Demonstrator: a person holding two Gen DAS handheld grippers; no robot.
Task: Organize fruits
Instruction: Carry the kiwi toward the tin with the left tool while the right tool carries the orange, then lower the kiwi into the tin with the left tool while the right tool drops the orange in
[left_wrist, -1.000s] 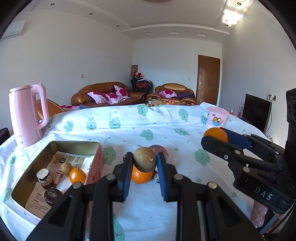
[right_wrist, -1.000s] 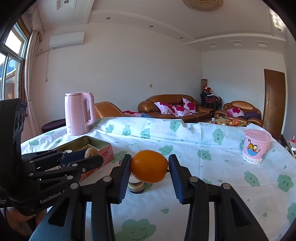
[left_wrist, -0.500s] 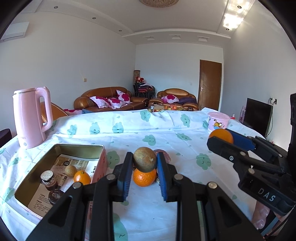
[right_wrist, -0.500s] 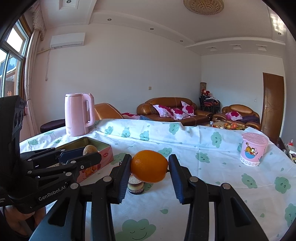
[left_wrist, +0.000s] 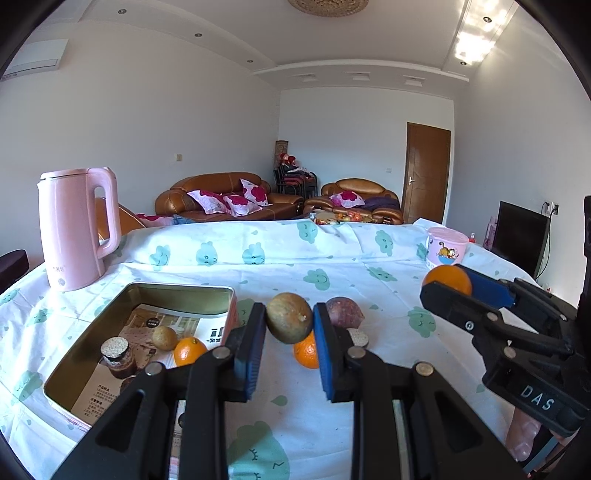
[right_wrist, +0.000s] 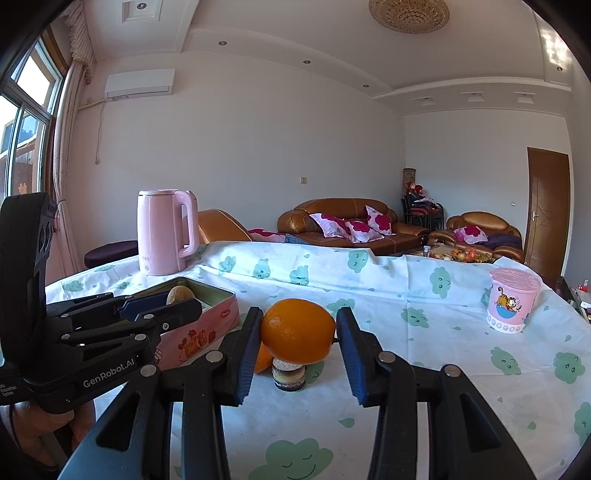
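The left gripper (left_wrist: 289, 325) is clamped on a brownish fruit (left_wrist: 289, 322), half hiding an orange on the cloth (left_wrist: 306, 354) behind it. The right gripper (right_wrist: 298, 334) is clamped on a large orange (right_wrist: 297, 335) above the table, covering most of a small jar (right_wrist: 289, 376); the tin (left_wrist: 92, 354) holds more fruit, its near end cut off by the fingers.

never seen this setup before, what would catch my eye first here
Each gripper is holding a fruit up over the cloud-print tablecloth: the left gripper pinches a brownish-green fruit, and the right gripper clamps a big orange. To the left sits an open tin already holding a small orange, and behind it stands a tall pink kettle.
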